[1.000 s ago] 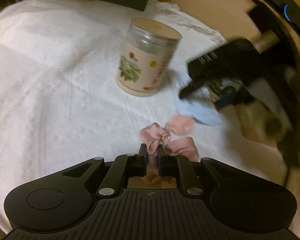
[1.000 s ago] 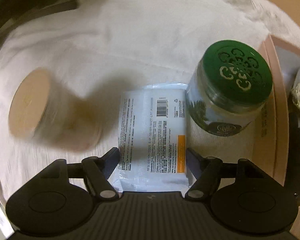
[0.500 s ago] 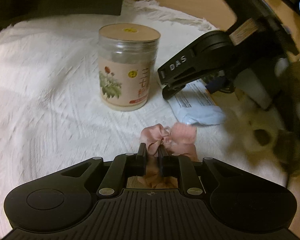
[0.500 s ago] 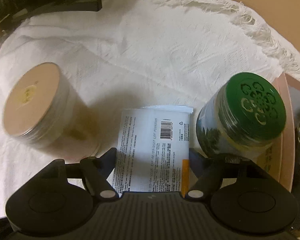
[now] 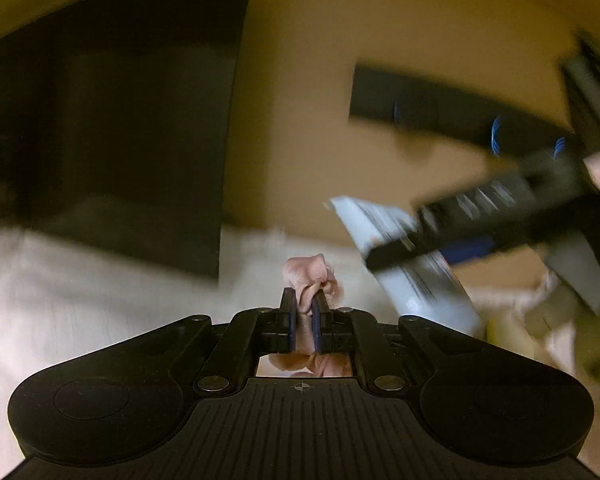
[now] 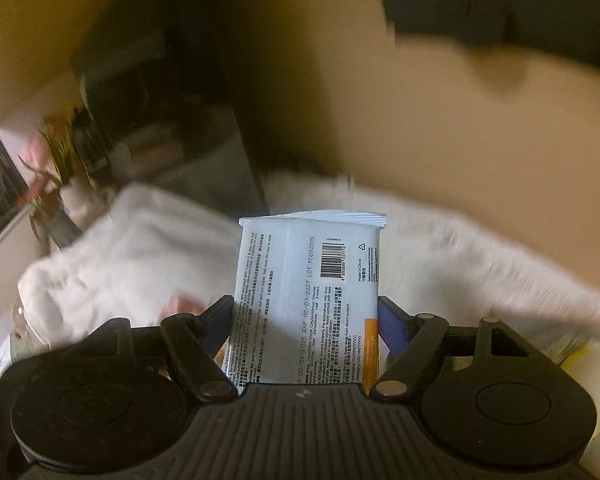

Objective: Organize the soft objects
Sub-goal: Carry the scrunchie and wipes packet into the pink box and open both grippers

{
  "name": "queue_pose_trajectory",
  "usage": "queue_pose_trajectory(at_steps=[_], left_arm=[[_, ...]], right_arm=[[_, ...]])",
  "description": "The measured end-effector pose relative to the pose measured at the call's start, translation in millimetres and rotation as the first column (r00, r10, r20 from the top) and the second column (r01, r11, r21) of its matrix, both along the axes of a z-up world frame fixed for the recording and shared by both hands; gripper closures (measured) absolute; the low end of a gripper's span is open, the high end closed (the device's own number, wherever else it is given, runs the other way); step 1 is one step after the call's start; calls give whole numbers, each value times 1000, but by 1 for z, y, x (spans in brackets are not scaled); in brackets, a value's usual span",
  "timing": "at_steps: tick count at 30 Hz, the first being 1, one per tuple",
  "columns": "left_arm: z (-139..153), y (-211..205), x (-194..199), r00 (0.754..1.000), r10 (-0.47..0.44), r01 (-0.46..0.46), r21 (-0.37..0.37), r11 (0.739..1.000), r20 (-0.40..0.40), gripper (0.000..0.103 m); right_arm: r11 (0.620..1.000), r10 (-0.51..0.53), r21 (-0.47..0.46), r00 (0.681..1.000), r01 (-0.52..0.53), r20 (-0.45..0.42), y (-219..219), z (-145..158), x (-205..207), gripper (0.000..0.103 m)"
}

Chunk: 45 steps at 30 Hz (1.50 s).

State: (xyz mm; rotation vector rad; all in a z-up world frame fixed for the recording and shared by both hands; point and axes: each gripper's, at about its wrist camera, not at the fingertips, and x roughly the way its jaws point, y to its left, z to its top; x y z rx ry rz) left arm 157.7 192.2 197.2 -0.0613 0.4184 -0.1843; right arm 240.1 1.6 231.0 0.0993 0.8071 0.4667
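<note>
While both hands are up off the white cloth [image 6: 148, 248], the left gripper [image 5: 304, 312] is pinched tight on a pink scrunchie [image 5: 306, 276], and the right gripper [image 6: 306, 320] clamps a wipes pack [image 6: 308, 292] by its sides, long axis pointing straight ahead. Label reads "EXP 02-09/2027", "Made in China".
</note>
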Motion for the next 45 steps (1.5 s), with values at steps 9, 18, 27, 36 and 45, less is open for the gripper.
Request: queue_pose_trajectory(at_steps=[9, 18, 27, 36, 45], left_arm=[[47, -60, 34, 985, -152, 156, -51, 986, 81, 93], [8, -138, 66, 916, -398, 391, -119, 913, -44, 93], [-57, -189, 89, 806, -540, 490, -237, 839, -242, 92], [-134, -210, 124, 775, -419, 439, -74, 896, -474, 91], [-154, -225, 132, 766, -437, 480, -33, 877, -472, 91]], right_arm=[[983, -181, -18, 975, 184, 131, -90, 49, -21, 28], [907, -419, -6, 904, 421, 88, -174, 30, -26, 28], [848, -531, -22, 848, 530, -10, -210, -15, -20, 28], [851, -524, -71, 846, 520, -98, -212, -66, -4, 28], [871, -491, -127, 839, 474, -234, -207, -122, 22, 28]])
